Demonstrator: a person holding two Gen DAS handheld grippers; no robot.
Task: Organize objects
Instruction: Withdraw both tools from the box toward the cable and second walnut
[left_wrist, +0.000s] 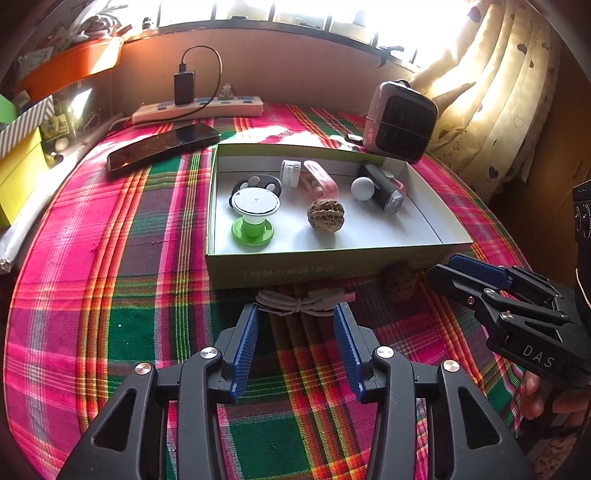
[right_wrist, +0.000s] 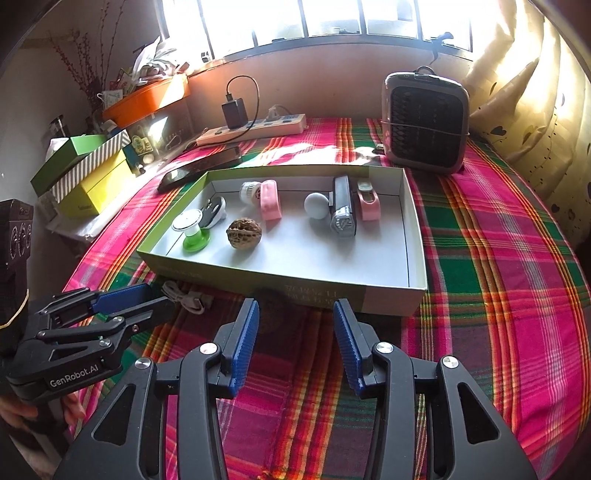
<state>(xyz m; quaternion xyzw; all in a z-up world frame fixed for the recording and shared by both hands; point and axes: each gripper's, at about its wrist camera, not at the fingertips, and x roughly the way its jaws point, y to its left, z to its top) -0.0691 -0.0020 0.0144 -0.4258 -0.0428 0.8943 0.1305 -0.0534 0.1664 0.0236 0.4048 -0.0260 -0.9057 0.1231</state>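
Left gripper (left_wrist: 297, 314) and right gripper (right_wrist: 295, 314) hovering with jaws spread and empty, lining up on the coiled cable (left_wrist: 299, 301) and walnut (left_wrist: 398, 280) lying outside the box (left_wrist: 332, 271), presumably for boxing.

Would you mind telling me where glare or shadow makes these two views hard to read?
Left wrist view: the window is blown out white, and the walnut outside the box sits in its dark shadow. Right wrist view: same blown-out window; that walnut is barely visible. Both bow edges.
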